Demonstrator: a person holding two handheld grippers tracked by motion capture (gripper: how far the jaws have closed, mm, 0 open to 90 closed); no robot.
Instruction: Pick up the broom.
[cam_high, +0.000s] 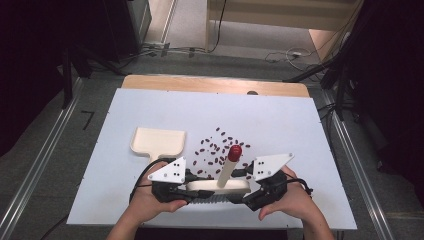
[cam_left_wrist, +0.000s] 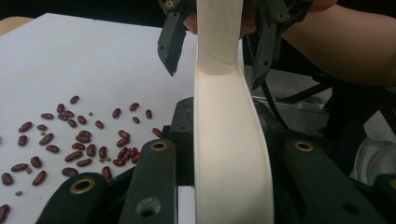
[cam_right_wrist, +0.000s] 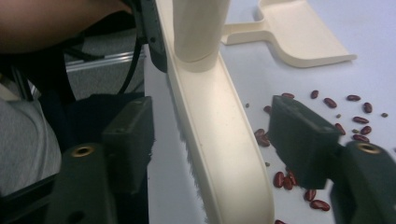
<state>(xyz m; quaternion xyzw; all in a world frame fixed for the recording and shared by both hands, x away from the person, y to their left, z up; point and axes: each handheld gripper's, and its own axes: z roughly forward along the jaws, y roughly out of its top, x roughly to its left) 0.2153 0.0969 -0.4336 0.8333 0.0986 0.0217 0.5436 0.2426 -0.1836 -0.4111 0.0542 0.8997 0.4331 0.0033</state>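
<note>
You have a cream brush (cam_high: 218, 186) lying flat at the table's near edge, its red-tipped handle slanting up, red beans (cam_high: 216, 147) scattered just beyond, cream dustpan (cam_high: 158, 142) left of them

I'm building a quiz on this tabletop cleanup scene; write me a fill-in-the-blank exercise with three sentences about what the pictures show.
1. The cream plastic brush has a handle tipped with a ____ cap.
2. The dark red kidney beans lie scattered on the ____ table cover.
3. The cream plastic dustpan lies to the ____ of the beans in the high view.

Missing words: red; white; left
</note>
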